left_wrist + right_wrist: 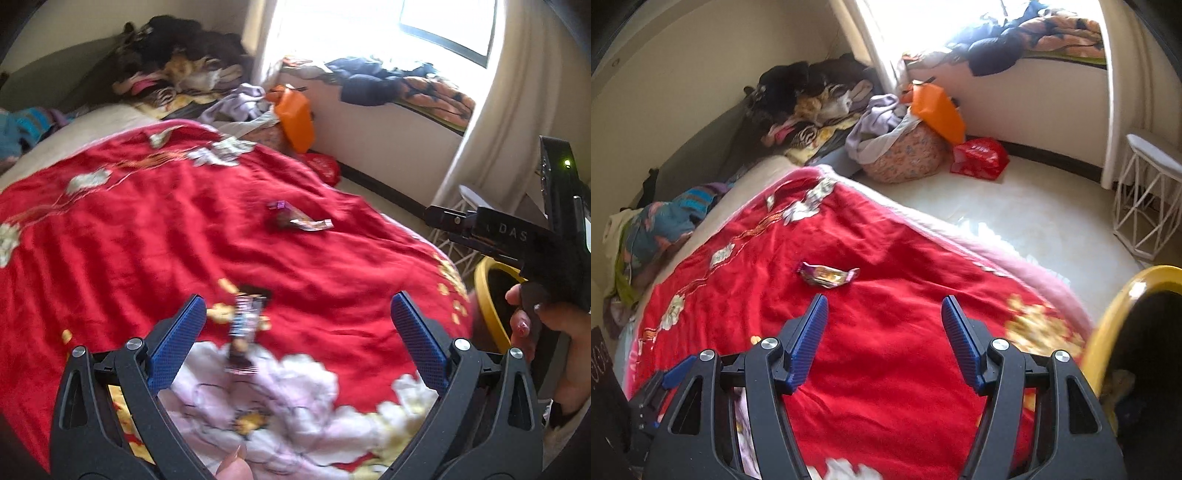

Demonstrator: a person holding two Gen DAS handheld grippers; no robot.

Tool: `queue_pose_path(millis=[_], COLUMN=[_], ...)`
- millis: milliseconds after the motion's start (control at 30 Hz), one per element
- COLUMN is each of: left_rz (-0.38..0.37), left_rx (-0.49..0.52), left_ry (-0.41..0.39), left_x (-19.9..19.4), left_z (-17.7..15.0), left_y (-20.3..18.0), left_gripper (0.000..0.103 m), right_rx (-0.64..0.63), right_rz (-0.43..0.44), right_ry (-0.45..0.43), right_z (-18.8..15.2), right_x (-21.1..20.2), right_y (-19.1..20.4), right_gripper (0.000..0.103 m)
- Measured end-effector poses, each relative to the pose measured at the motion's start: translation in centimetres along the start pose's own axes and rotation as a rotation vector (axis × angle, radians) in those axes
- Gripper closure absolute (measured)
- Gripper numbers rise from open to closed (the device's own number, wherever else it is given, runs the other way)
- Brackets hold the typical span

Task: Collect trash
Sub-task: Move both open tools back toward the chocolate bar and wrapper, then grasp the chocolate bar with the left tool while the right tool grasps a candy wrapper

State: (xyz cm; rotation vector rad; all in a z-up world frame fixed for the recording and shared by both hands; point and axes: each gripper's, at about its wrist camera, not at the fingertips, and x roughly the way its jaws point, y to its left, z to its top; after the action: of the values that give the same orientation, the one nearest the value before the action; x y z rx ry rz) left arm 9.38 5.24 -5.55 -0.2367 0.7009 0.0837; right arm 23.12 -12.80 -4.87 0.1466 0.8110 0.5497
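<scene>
Red quilted bedspread (155, 236) with a white flower print, spread over the bed, carries the trash in both wrist views. Nearest, in the left wrist view, the left gripper (297, 312) stands with its blue pads wide apart and nothing between them; a dark snack wrapper (244, 334) lies on the spread just ahead, between the lines of the two fingers and closer to the left-hand pad, its long axis running roughly along the gripper's forward direction. It looks blurred, so its print cannot be read. Farther out on the spread lies a second wrapper (300, 219), purple and silver, long axis running across the view; in the right wrist view the same second wrapper (828, 276) sits ahead and to the left of the right gripper (884, 314), whose pads are likewise spread and empty. Judged from these positions, the left gripper is the nearer tool for the dark wrapper, and the right gripper for the purple one, with a reach forward and leftward. At the bed's right edge stands a yellow-rimmed bin (1126, 306) with a dark liner, beside the right gripper. Beyond, on the floor: an orange bag (936, 110), a red bag (979, 157), piled clothing.
</scene>
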Motion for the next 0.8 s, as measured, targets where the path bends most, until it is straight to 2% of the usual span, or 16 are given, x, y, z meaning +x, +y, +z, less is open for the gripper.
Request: queue_pose_path(millis=[233,400,600,633,700,733,767,800], left_rz=[0.003,-0.023,-0.059,-0.065,-0.072,-0.073,-0.073,-0.071], left_rx=[-0.069,-0.117,-0.123,-0.122,-0.114,-0.113,-0.113,-0.111], left_ry=[0.028,0.055,0.093,0.102,0.115,0.119,0.125,0.129], left_x=[0.8,1.6,2.5,2.6,3.0,3.1,3.3,3.5], left_z=[-0.5,-1.0,-1.7,-1.8,-2.1,-2.2,-2.3,-2.4], left_y=[2.9,4.4,4.5,4.5,4.2,4.1,4.1,4.0], left_gripper=[0.011,0.011,0.038,0.045,0.050,0.054,0.060,0.064], right_rx=[-0.046,0.000,0.062,0.056,0.040,0.034,0.030,0.028], right_rz=[-0.028,-0.029,-0.025,-0.026,-0.020,-0.015,-0.011,-0.005], right_ry=[0.058,0.122,0.173,0.173,0.172,0.174,0.176,0.175], right_z=[1.2,1.7,1.3,1.3,1.2,1.2,1.2,1.1], right_x=[5.5,9.9,13.4,13.7,14.1,14.3,14.3,14.1], right_y=[2.4,2.8,2.6,2.7,2.9,3.0,3.0,3.1], right_gripper=[0.041,0.042,0.051,0.054,0.061,0.072,0.088,0.090])
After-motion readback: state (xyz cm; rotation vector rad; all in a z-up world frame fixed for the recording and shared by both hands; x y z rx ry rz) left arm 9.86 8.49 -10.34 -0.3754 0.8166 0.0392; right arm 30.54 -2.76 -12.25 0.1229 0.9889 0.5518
